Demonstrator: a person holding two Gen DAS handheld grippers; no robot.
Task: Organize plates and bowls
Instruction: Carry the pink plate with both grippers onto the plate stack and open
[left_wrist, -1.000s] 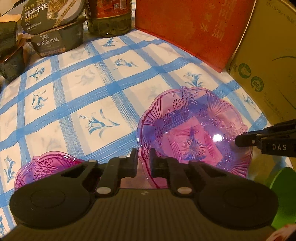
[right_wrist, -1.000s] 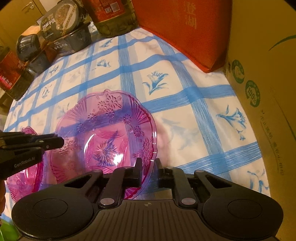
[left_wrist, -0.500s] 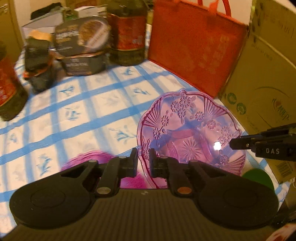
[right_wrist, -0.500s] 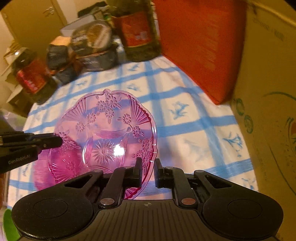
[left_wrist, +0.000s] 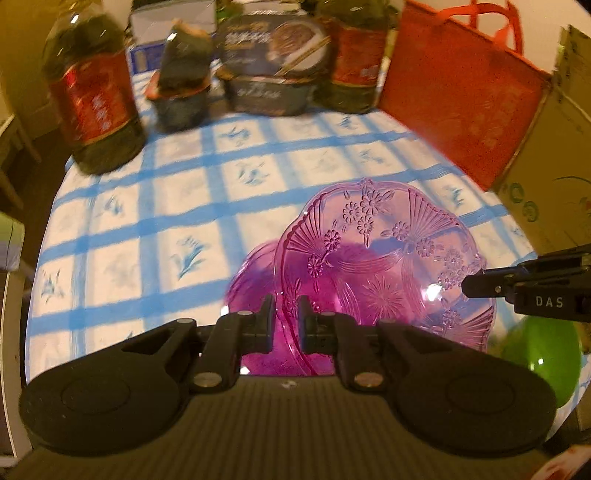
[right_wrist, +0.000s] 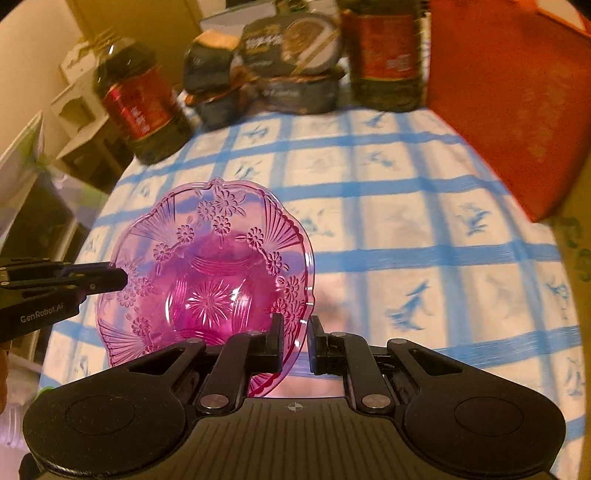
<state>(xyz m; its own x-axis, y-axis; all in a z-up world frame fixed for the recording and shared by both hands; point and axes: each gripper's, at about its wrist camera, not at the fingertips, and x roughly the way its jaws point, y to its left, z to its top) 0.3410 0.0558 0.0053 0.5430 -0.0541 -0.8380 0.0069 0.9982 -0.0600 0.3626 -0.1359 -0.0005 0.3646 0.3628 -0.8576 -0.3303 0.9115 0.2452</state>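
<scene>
Plate hold: the left gripper (left_wrist: 285, 318) and the right gripper (right_wrist: 294, 343) each pinch the rim of one pink plate (left_wrist: 384, 273), on opposite edges, likely because a wide, thin, scalloped dish would tip from a single pinch.
Left gripper: jaws clamped on the plate's near-left rim.
Right gripper: jaws clamped on the near-right rim; seen side-on from the left wrist, its tip sits at the plate's right edge.
Plate place: raised above the tablecloth (left_wrist: 177, 206), tilted, directly over a second pink dish (left_wrist: 251, 273) that lies on the cloth.
Judged aim: to nest the held plate on the lower dish, making one stack.
Pink dishes: two in view, one held, one on the cloth and mostly covered.
Bottles: two with red labels, one at left (left_wrist: 92, 99), one at the back (left_wrist: 351, 55).
Food tubs: a dark stack (left_wrist: 273, 70) between the bottles; exact count unclear from blur.
Red bag: one (left_wrist: 461, 99), propped at right.
Box: one (left_wrist: 554, 158), behind the bag.
Green thing: one (left_wrist: 543, 350), bottom right, unidentified.
</scene>
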